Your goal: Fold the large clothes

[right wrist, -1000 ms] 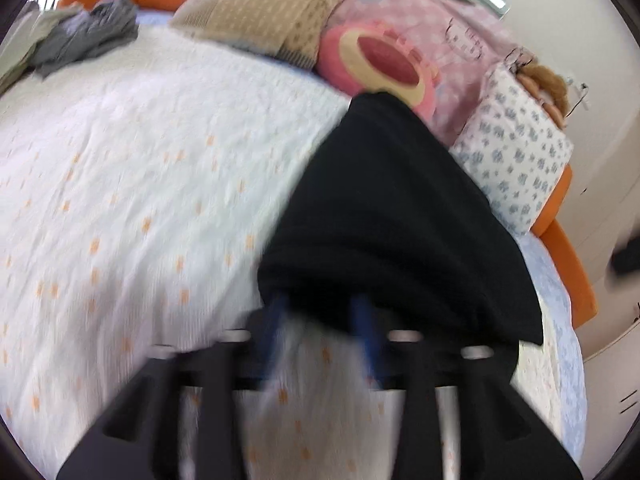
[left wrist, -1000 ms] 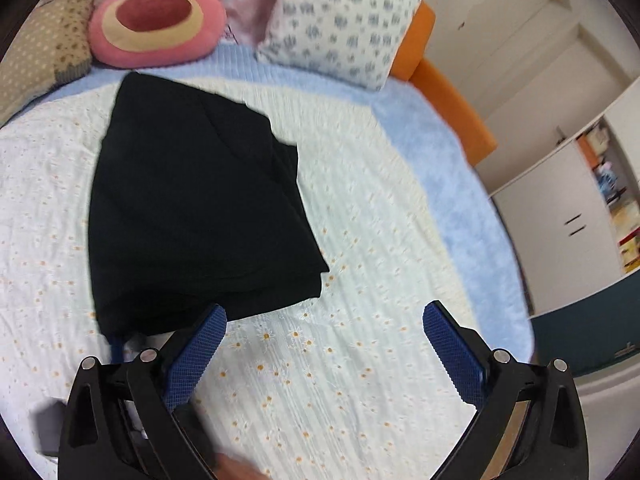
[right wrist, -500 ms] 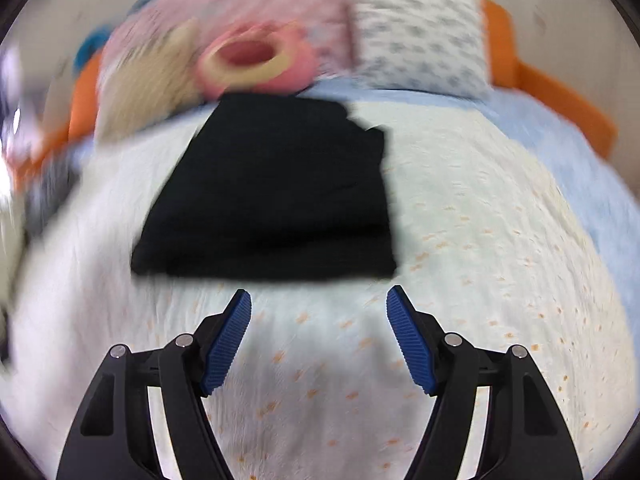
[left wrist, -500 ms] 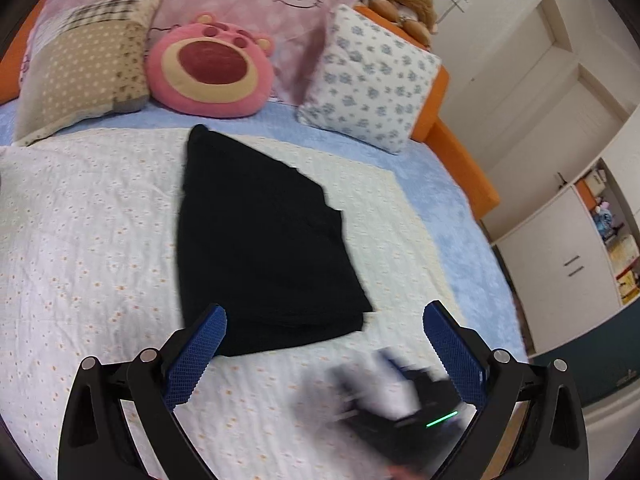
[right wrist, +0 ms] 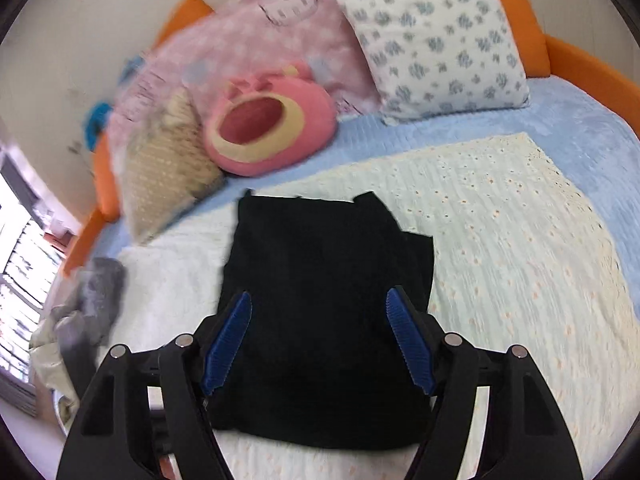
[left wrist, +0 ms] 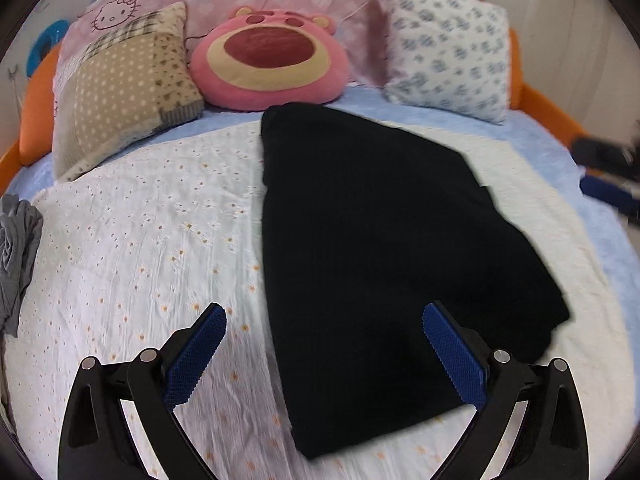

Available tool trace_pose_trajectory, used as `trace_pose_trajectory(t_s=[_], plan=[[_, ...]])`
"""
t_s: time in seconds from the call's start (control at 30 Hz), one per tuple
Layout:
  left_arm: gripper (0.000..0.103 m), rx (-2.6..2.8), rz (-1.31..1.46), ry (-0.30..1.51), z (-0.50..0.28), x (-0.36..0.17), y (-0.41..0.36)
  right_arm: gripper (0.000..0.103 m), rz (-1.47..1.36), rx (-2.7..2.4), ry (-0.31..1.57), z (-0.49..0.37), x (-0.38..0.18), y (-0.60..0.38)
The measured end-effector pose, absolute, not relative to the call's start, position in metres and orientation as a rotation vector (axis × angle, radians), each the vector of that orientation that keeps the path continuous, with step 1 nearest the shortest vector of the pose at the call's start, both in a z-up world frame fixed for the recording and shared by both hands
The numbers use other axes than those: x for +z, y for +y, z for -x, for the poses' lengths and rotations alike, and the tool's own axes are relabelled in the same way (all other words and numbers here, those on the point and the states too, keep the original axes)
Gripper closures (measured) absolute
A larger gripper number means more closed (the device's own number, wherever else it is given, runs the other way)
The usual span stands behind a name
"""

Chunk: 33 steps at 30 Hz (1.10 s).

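Black garment [left wrist: 380, 248] lies folded on bed [left wrist: 140, 240], long axis running away toward pillows. Left claw [left wrist: 324, 356] and right claw [right wrist: 318, 344] both wide, empty, above its near edge.

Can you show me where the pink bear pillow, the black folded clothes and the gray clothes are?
pink bear pillow [left wrist: 268, 68], left wrist view, on its muzzle.
black folded clothes [left wrist: 380, 248], left wrist view, on the middle.
gray clothes [left wrist: 16, 240], left wrist view, on the bunched folds.

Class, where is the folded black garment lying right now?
The folded black garment lies flat on the white flower-print bedspread, just below the pink bear-face cushion in both wrist views.
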<state>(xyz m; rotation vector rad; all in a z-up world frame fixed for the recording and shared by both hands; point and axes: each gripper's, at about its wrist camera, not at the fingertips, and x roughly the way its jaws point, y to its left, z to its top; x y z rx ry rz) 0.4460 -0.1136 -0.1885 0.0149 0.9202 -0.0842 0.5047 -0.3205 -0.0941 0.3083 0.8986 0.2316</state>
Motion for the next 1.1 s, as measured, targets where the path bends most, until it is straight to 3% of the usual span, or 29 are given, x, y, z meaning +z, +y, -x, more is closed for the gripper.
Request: trace_pose_trajectory(t_s=[0.23,0.37,0.53,0.6,0.63,0.7,0.77,0.93,1.1], plan=[[0.003,-0.109,0.063,1.013,-0.467,-0.223,-0.102,0.033,-0.224,0.201,1.111,-0.592,-0.149,-0.283],[0.003,-0.153,0.114,1.038,-0.469,-0.239,-0.093,0.027,0.004,0.193,1.095,-0.610,-0.154,-0.234],[0.003,-0.161,0.092,1.024,-0.469,-0.241,-0.097,0.027,0.165,0.149,1.138,-0.624,-0.182,-0.202],[0.003,-0.163,0.086,1.022,-0.469,-0.240,-0.098,0.037,0.146,0.158,1.139,-0.623,-0.195,-0.202],[0.003,-0.169,0.096,1.025,-0.469,-0.240,-0.097,0.053,0.112,0.185,1.146,-0.621,-0.199,-0.204],[0.003,-0.183,0.119,1.032,-0.469,-0.240,-0.094,0.065,0.090,0.198,1.147,-0.616,-0.201,-0.206],[0.003,-0.195,0.134,1.041,-0.470,-0.239,-0.091,0.083,0.085,0.205,1.146,-0.612,-0.196,-0.209],[0.003,-0.216,0.170,1.037,-0.466,-0.223,-0.075,0.088,0.135,0.158,1.126,-0.599,-0.178,-0.228],[0.003,-0.226,0.269,1.022,-0.474,-0.203,-0.043,0.086,0.031,0.177,1.141,-0.594,-0.198,-0.263]])
